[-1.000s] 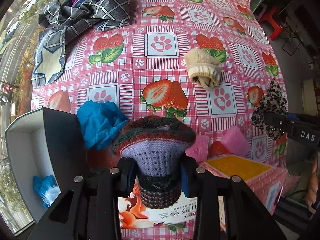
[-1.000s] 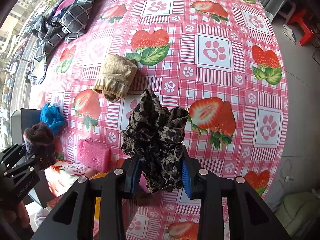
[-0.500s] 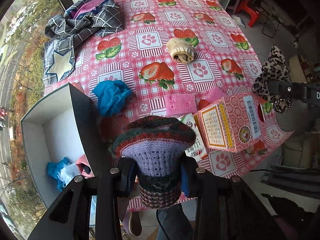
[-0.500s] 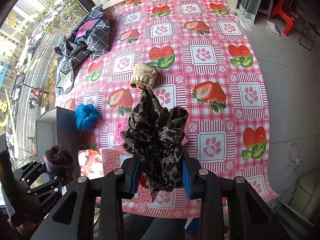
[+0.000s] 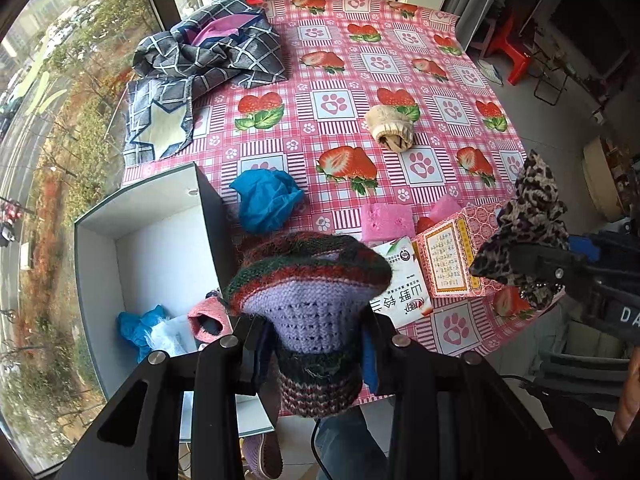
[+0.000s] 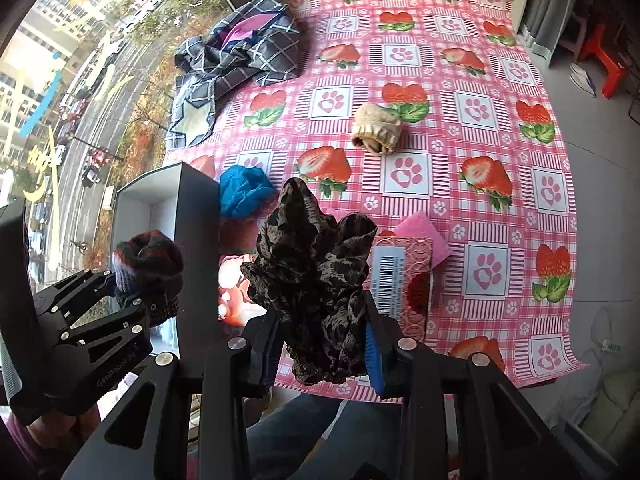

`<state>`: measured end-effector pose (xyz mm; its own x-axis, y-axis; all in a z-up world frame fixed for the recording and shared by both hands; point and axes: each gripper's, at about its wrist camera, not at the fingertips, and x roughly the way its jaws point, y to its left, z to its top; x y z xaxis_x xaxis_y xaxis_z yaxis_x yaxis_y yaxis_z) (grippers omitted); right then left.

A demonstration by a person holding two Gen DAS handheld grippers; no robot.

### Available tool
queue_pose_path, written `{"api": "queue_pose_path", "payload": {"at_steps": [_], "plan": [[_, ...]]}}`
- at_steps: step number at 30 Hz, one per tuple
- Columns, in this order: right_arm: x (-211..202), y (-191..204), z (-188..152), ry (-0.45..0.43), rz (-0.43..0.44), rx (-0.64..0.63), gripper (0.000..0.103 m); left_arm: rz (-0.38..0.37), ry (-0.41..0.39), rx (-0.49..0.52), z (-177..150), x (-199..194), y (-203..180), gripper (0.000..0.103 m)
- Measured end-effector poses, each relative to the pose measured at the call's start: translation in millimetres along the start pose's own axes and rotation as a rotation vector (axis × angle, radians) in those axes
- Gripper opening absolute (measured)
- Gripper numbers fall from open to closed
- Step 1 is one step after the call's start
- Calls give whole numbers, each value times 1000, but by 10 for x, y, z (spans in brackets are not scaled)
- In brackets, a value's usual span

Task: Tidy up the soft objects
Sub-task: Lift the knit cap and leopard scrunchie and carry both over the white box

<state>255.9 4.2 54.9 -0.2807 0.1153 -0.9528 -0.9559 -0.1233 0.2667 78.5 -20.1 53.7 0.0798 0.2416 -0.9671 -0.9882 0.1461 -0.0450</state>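
Left wrist view: the left gripper (image 5: 316,354) is closed on a striped knitted sock (image 5: 310,300), which is held aloft beside the open box (image 5: 96,280). Blue and pink soft items are already seen inside the box, so it is judged to be the collecting bin. A blue cloth (image 5: 266,198), a beige sock (image 5: 392,130) and a pink sponge (image 5: 387,222) are left on the tablecloth (image 5: 400,60).

Right wrist view: the right gripper (image 6: 322,354) is clamped on a leopard-print fabric (image 6: 316,280), raised clear of the tissue carton (image 6: 400,276). Both items are presumably lifted high so that the box wall can be cleared.
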Motion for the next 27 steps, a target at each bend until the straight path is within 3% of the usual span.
{"api": "queue_pose_path", "payload": {"at_steps": [27], "plan": [[280, 1250, 0, 82, 24, -261, 36, 43, -86, -309, -641, -374, 1240, 39]]}}
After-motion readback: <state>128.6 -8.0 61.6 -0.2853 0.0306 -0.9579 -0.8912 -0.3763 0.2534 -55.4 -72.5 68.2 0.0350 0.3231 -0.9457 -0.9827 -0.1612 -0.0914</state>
